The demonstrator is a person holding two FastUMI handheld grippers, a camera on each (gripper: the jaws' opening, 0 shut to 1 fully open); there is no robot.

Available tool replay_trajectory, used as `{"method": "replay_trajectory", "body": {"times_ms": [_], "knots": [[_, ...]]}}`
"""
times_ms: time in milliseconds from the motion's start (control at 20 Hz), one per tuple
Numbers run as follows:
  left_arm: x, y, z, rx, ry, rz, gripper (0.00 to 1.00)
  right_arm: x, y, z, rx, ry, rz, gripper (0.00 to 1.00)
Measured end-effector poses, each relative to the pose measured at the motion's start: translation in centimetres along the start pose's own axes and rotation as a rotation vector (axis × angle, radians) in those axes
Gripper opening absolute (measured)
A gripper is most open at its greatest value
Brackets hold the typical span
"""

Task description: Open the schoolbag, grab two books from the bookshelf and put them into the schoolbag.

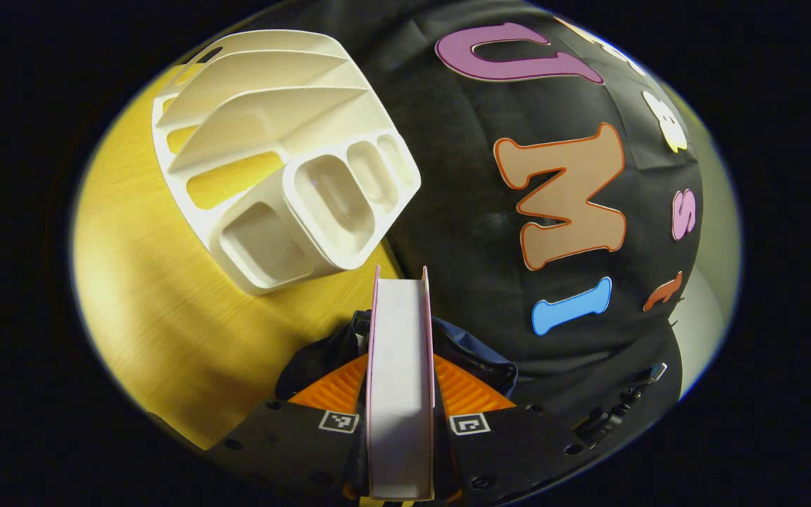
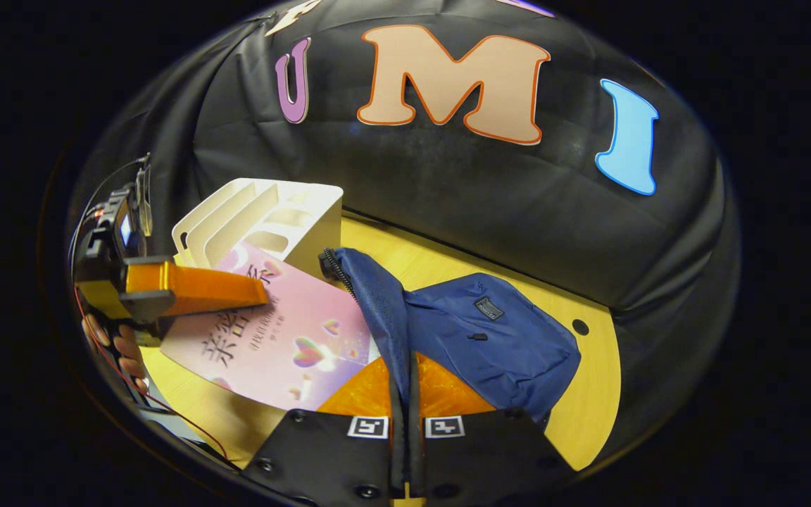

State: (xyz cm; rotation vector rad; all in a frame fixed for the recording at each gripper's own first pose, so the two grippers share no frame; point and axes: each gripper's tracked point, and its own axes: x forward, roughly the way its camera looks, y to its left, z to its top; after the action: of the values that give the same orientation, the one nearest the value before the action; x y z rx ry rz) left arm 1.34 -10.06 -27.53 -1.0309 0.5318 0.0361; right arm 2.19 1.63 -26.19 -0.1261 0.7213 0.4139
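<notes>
While the left gripper [image 1: 400,394] clamps the pink book [image 2: 286,331] just above the schoolbag [image 2: 490,338], the right gripper [image 2: 405,422] pinches the bag's edge [image 2: 377,303] — if that fabric slips, I reckon the mouth closes and the book snags.

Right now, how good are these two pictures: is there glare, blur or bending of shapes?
Left gripper view: strong fisheye bending, the white bookshelf fans out; a bright patch of glare on the wooden table; the book held in the jaws is soft and pale up close. Right gripper view: evenly lit, the pink book and blue schoolbag sharp, and the table edge curves.
</notes>
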Motion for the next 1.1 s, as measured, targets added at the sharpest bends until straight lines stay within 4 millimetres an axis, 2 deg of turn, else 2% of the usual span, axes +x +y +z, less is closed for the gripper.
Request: {"method": "replay_trajectory", "body": {"times_ms": [100,300,750,1100], "knots": [[1.3,0.3,-0.7,-0.01,-0.022,-0.006,0.34,0.0,0.0,0.1,0.01,-0.001,0.009,0.05],[2.8,0.5,-2.4,-0.013,-0.039,-0.018,0.32,0.0,0.1,0.1,0.03,0.005,0.028,0.05],[6.2,0.8,-8.9,-0.084,0.053,-0.027,0.35,-0.3,0.3,0.6,-0.008,-0.007,0.083,0.05],[10.4,0.2,-11.6,-0.081,0.113,-0.051,0.33,-1.9,0.3,0.4,-0.011,-0.015,0.126,0.04]]}}
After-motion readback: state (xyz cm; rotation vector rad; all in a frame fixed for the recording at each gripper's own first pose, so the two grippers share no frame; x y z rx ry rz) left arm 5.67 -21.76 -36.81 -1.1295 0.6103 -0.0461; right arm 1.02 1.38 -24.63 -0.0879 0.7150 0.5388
